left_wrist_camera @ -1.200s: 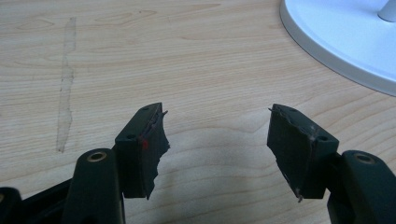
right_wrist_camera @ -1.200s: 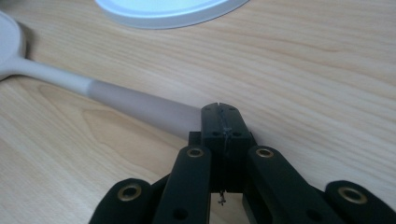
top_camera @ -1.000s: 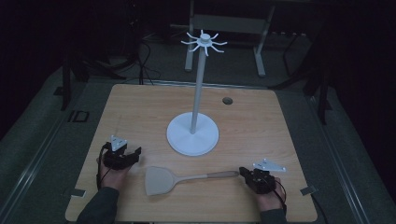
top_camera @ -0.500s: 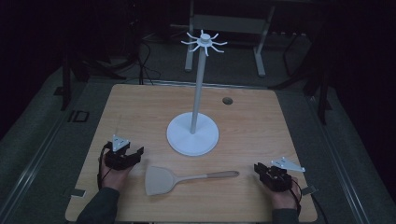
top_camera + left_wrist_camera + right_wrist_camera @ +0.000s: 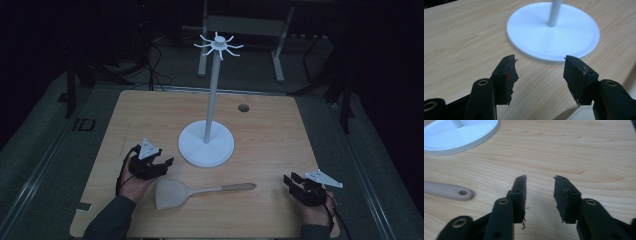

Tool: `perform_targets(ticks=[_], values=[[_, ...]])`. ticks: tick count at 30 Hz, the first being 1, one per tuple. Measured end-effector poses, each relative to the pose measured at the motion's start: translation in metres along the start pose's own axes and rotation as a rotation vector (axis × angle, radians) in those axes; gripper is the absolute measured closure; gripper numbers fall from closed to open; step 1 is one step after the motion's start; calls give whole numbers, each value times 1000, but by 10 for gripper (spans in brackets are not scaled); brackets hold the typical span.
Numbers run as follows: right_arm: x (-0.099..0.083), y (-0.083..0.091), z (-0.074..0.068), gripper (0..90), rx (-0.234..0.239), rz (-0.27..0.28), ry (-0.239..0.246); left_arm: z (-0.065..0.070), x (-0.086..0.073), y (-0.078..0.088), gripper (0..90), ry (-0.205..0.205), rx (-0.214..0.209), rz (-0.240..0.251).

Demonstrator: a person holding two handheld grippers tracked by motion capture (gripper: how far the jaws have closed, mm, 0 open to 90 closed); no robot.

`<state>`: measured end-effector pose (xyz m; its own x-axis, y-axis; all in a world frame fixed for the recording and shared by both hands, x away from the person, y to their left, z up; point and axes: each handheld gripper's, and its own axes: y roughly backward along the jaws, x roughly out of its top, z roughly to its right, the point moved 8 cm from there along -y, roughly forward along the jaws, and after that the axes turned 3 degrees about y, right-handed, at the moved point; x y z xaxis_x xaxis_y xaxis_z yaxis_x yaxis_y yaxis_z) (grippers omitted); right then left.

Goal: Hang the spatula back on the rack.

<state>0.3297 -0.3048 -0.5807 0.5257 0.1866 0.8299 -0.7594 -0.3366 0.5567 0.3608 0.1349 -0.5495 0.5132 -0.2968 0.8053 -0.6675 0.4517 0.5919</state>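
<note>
A beige spatula (image 5: pixel 189 191) lies flat on the wooden table (image 5: pixel 270 130), blade to the left and handle pointing right; its handle end (image 5: pixel 447 190) has a hole in it. A white stand (image 5: pixel 206 144) with a round base, tall pole and hooked top rises at the table's middle, and its base (image 5: pixel 554 30) lies just ahead of my left gripper. My left gripper (image 5: pixel 161 165) (image 5: pixel 540 66) rests open near the blade's upper left, holding nothing. My right gripper (image 5: pixel 293 180) (image 5: pixel 540 183) sits open at the front right, a short gap right of the handle end, also holding nothing.
A small dark hole (image 5: pixel 243 107) marks the table's far right part. Dark floor, cables and metal frame legs (image 5: pixel 277 60) lie beyond the far edge. The table's front edge runs just behind both hands.
My right gripper has drawn back to the right, away from the spatula handle, which it was at a second ago. The spatula and the left gripper have stayed put.
</note>
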Motion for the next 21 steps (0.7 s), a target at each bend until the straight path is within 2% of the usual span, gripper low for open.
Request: perform_targets(ticks=[10,12,16,21], values=[[4,5,3,532,-13,54,32,41,23,-10,465,-111,-114,-52],[4,6,4,529,1,65,15,49,26,-13,464,-137,-134,-69],[5,8,8,523,0,76,-3,66,32,-19,472,-185,-175,-92],[4,10,10,522,1,76,-24,83,37,-28,474,-244,-189,-126]])
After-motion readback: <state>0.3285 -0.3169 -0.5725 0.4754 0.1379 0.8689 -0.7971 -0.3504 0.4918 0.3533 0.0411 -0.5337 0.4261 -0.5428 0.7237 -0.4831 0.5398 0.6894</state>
